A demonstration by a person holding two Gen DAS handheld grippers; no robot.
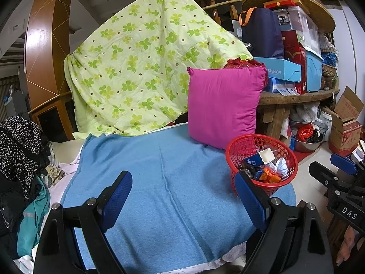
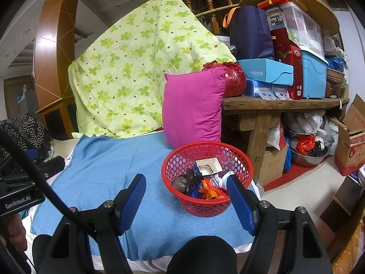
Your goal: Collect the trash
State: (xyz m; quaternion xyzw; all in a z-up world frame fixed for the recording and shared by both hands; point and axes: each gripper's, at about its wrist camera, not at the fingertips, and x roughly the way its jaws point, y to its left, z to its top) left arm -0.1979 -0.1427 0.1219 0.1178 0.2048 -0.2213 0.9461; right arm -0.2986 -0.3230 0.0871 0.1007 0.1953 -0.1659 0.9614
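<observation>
The left gripper (image 1: pixel 184 196) hung wide open over the blue cloth (image 1: pixel 159 182), nothing between its blue pads. The right gripper (image 2: pixel 187 196) was spread just as wide and held nothing either; in the left wrist view it showed at 3 o'clock (image 1: pixel 342 166).

The red basket (image 2: pixel 206 207) stood on the cloth, at about 3 o'clock from the left gripper's gap and at 12 to 1 o'clock from the right one, its near rim partly hidden behind the right gripper's right finger. Inside lay the trash (image 2: pixel 205 182): a white carton, dark and orange wrappers, clear plastic.

Behind the basket, at 12 o'clock, a pink pillow (image 2: pixel 194 107) leaned upright, touching or just beside the rim. A green flowered quilt (image 2: pixel 136 68) was draped further back, toward 11 o'clock. A wooden bench (image 2: pixel 285 104) at 2 o'clock carried boxes and a red bag (image 2: pixel 235 80) pressed against the pillow. Under it sat a metal bowl (image 2: pixel 308 157) with bags. Dark clothes (image 1: pixel 20 148) were heaped at 9 o'clock in the left wrist view.
</observation>
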